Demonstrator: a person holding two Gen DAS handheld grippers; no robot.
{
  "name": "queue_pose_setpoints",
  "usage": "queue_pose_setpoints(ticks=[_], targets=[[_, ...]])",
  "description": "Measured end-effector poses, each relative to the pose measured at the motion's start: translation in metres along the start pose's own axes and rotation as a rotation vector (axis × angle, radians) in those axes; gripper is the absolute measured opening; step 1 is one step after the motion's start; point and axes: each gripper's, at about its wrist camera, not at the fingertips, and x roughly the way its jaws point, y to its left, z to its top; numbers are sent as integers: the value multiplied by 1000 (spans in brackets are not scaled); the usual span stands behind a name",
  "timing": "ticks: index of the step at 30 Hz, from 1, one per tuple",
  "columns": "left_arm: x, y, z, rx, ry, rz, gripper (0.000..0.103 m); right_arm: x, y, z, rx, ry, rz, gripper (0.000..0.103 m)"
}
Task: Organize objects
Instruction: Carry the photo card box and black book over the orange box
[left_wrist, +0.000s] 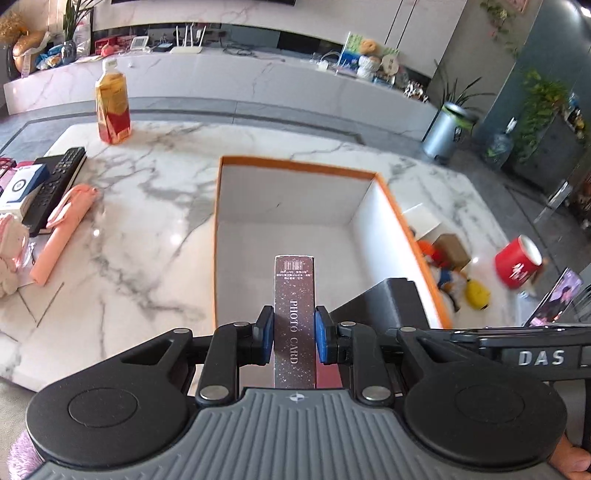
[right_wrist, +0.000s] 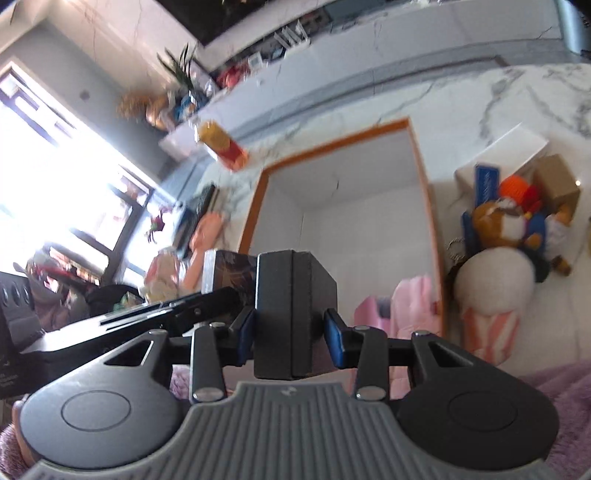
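1. My left gripper (left_wrist: 294, 338): black linkage arms, silver round pivot screws, blue pads (left_wrist: 322, 340) on black finger blocks.
2. Base plate is grey, ribbed, with a small round cross emblem at its front edge; a black disc housing sits on each side.
3. My right gripper (right_wrist: 291, 329): same build, with blue pads (right_wrist: 337, 339), silver screws and a ribbed grey plate.
4. White "DAS" lettering shows on its black body (left_wrist: 541, 357) in the left view.
5. Fuzzy lilac sleeve (right_wrist: 570, 397) at the frame edge.

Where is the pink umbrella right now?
In the left wrist view, the pink umbrella lies on the marble table, left of the orange-rimmed box, beside the black remote.
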Motion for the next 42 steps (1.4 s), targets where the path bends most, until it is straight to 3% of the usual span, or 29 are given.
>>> queue_pose_setpoints(ticks=[5,12,23,27,37,42], targets=[[7,10,-11,27,38,-10,26,40,-11,0,10,87,-21,42],[19,15,-12,56,56,30,26,73,-18,-2,9,161,-56,42],[31,15,-14,69,98,7,26,74,3,-13,-94,147,-252,35],[38,17,-17,40,146,-19,26,69,9,-17,-158,145,-296,35],[50,9,-11,7,213,-8,26,65,-14,-10,-40,167,-205,36],[53,2,-12,30,226,37,26,65,-18,-11,-25,164,-163,37]])
